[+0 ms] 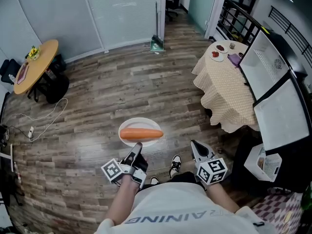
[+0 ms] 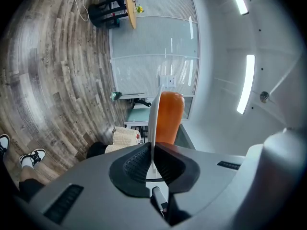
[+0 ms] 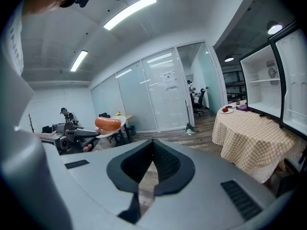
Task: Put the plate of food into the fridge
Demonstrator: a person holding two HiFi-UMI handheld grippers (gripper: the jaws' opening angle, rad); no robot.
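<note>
A white plate (image 1: 127,126) carries a long orange piece of food (image 1: 141,133). It hangs level above the wooden floor, and my left gripper (image 1: 136,147) is shut on its near rim. In the left gripper view the plate's rim (image 2: 154,114) runs edge-on between the pads, with the food (image 2: 169,116) on its right side. My right gripper (image 1: 195,146) is held low at the right, shut and empty. The right gripper view shows the plate (image 3: 117,123) and food (image 3: 108,123) to its left. The white fridge (image 1: 273,82) stands open at the far right.
A round table with a checked cloth (image 1: 224,96) stands in front of the fridge and bears small dishes (image 1: 218,55). A wooden table (image 1: 36,62) is at the far left, with a cable (image 1: 46,118) on the floor. The person's shoes (image 1: 175,165) are below the plate.
</note>
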